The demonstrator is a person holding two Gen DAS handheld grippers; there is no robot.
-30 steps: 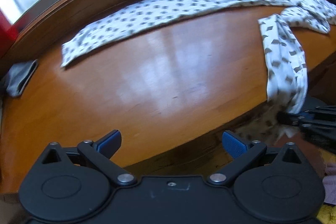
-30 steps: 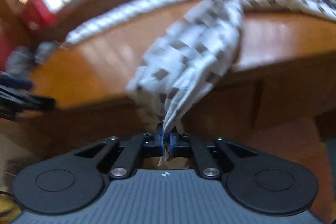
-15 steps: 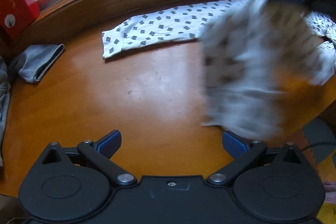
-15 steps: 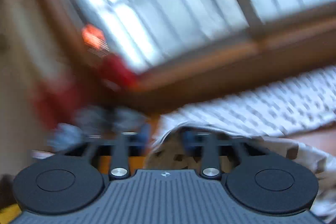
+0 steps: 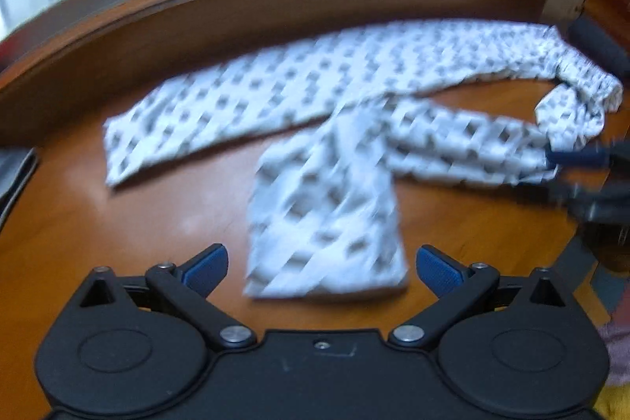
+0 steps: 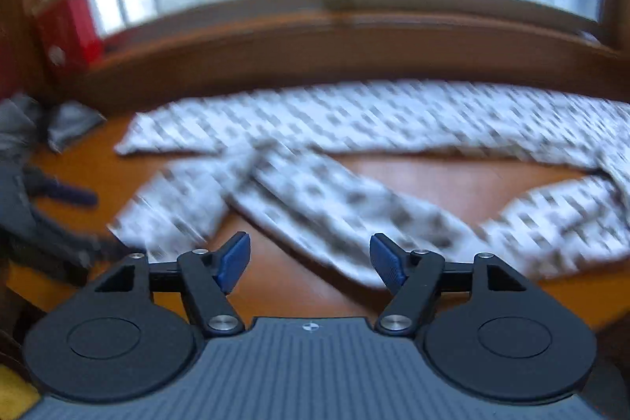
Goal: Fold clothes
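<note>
White trousers with grey squares (image 5: 315,81) lie spread on the wooden table (image 5: 138,223). One leg runs along the back. The other leg (image 5: 327,199) is bent forward, and its end lies flat just ahead of my left gripper (image 5: 321,262), which is open and holds nothing. In the right wrist view the same leg (image 6: 323,199) crosses the table in front of my right gripper (image 6: 311,256). Its jaws are opening, with nothing between the pads. My right gripper (image 5: 582,160) also shows blurred at the right edge of the left wrist view, beside the trousers' waist.
A grey folded cloth (image 6: 67,124) lies at the table's far left. A red box (image 6: 67,30) stands by the window sill (image 6: 334,38), which runs behind the table. My left gripper (image 6: 67,195) shows dark and blurred at the left of the right wrist view.
The right gripper was shut on the leg that hung over the table's front edge; it swung the leg up onto the table and let go. Both views have shifted.
</note>
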